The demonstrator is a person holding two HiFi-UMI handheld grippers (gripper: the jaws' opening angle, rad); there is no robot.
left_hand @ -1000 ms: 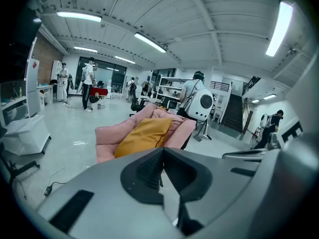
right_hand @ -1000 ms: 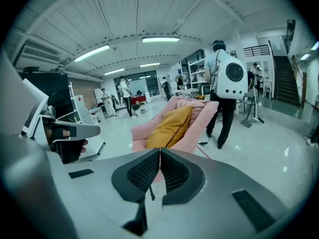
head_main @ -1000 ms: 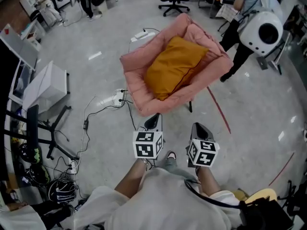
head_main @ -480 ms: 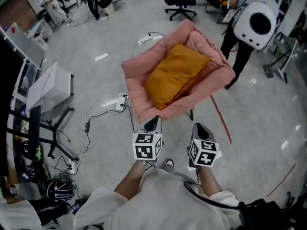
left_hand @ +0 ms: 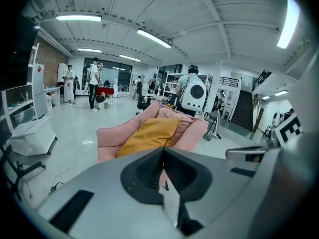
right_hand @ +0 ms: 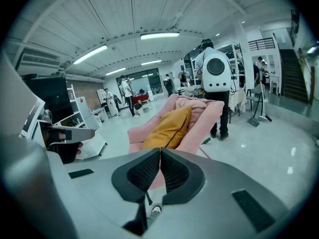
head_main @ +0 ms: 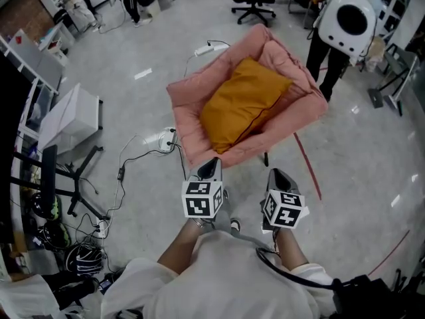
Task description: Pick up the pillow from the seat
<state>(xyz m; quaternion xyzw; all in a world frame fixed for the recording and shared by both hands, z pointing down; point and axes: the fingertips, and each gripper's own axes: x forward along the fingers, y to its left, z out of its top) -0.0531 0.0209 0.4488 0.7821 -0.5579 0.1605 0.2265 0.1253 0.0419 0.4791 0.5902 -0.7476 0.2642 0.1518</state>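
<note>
As pillow (head_main: 242, 105) lies on seat (head_main: 184, 93), long axis near-L→far-R | L gripper (head_main: 212, 166), R gripper (head_main: 277, 175) fingers (left_hand: 147, 173) closed, empty

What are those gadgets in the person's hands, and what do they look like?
The left gripper and right gripper are grey plastic tools, each narrowing to two jaws lined with dark ribbed pads. Each carries a white cube printed with black square markers. The person wears a white top with loose sleeves; a black cable crosses it.
</note>
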